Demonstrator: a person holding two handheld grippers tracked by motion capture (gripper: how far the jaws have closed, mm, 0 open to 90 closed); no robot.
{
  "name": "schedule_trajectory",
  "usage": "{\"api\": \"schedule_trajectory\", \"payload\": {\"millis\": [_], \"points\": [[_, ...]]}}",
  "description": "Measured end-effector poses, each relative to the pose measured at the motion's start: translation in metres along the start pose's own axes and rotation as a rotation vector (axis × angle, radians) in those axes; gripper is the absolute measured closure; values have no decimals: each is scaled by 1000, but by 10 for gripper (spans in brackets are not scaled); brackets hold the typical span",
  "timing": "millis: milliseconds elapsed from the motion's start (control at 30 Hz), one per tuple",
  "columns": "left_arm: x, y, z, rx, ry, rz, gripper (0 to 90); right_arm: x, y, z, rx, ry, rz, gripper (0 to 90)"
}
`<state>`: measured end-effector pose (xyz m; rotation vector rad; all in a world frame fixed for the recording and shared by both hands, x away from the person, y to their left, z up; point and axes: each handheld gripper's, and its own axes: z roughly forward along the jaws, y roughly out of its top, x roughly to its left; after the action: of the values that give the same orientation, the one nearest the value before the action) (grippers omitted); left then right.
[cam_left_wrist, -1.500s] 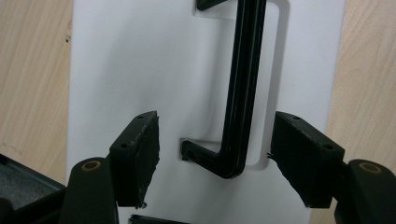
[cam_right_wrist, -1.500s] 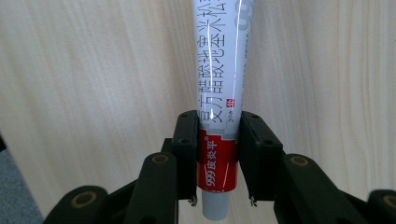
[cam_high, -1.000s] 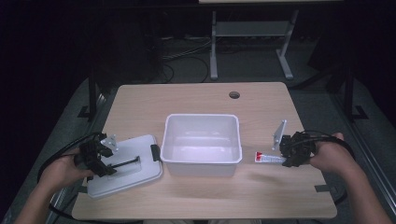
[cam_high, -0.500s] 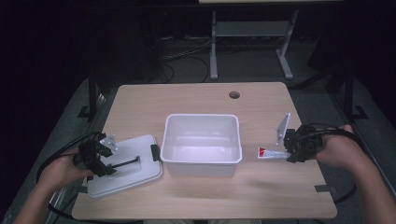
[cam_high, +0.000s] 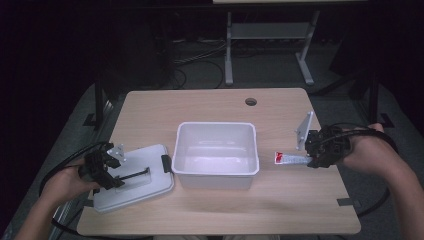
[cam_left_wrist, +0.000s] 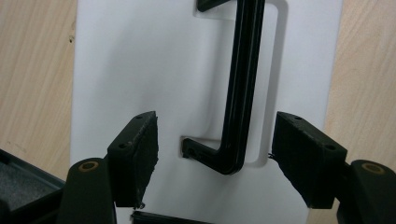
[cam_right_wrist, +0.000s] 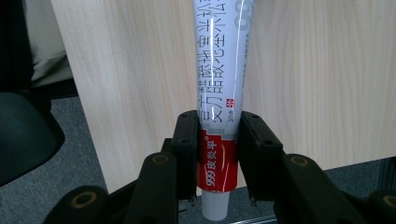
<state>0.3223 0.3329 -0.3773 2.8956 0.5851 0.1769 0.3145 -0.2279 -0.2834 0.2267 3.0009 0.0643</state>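
The right gripper (cam_right_wrist: 215, 154) has its 2 jaws clamped on the ointment tube (cam_right_wrist: 219, 84), pinching it across the red band just above the white cap, which pokes out below the jaws toward the camera. In the high view the tube (cam_high: 290, 159) lies near the table's (cam_high: 210, 105) right edge, pointing toward the open white bin (cam_high: 216, 172) at the table's centre and apart from its right wall; whether it rests on the wood or is lifted just clear cannot be told. The tube looks light and soft-walled with a glossy, slippery skin, so the stiff shoulder next to the cap (where the grip already sits) is judged the safest hold; squeezing farther up the body would likely dent it or let it slide.

The left gripper (cam_left_wrist: 215, 163) hangs with its jaws spread wide, straddling the near end of the black handle (cam_left_wrist: 240, 88) on the white lid (cam_left_wrist: 140, 70), touching neither side. The lid (cam_high: 150, 182) lies flat near the table's front-left corner, just beside the bin. It appears a rigid, light plastic sheet, smooth and hard to pinch by its face, so the raised handle bar is probably the 1 sensible place to take it.
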Motion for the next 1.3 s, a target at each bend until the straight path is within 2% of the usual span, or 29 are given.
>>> {"api": "schedule_trajectory", "payload": {"millis": [467,933,1300], "points": [[-1,-1,1,-2,-2,4,311,4,33,-27,-18,-6,-62,687],[-1,-2,1,-2,-4,1,312,6,70,-28,-15,5,-126,687],[-2,-2,2,-2,-7,0,311,7,84,-26,-17,13,-135,687]]}}
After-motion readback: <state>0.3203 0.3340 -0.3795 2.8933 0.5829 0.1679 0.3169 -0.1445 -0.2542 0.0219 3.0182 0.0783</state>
